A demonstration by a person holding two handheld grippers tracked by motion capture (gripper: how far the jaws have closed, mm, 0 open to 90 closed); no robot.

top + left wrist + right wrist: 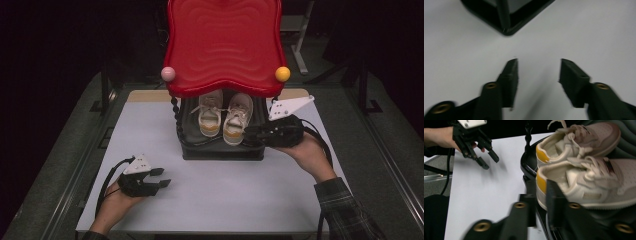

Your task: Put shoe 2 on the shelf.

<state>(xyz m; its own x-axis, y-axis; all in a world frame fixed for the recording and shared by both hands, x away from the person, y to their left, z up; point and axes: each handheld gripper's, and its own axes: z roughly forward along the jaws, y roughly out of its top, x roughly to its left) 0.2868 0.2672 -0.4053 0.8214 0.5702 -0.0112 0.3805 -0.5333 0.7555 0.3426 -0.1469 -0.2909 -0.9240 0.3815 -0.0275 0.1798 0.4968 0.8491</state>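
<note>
Two white sneakers with yellow heels stand side by side on the black lower tray (222,152) of a small stand, under its red top (225,40). They are the left shoe (210,116) and the right shoe (238,119). My right gripper (248,133) sits at the tray's right front, close to the right shoe's heel. In the right gripper view its jaws (539,191) stand a narrow gap apart beside the nearer shoe (599,182), over the tray's rim (527,170), holding nothing that I can make out. My left gripper (164,177) rests open over the bare white tabletop.
The red top carries a pink ball (168,73) and a yellow ball (282,74) at its front corners, on twisted black posts (176,117). A corner of the black tray (506,25) lies ahead of the left gripper (539,60). The white table (225,200) spreads in front.
</note>
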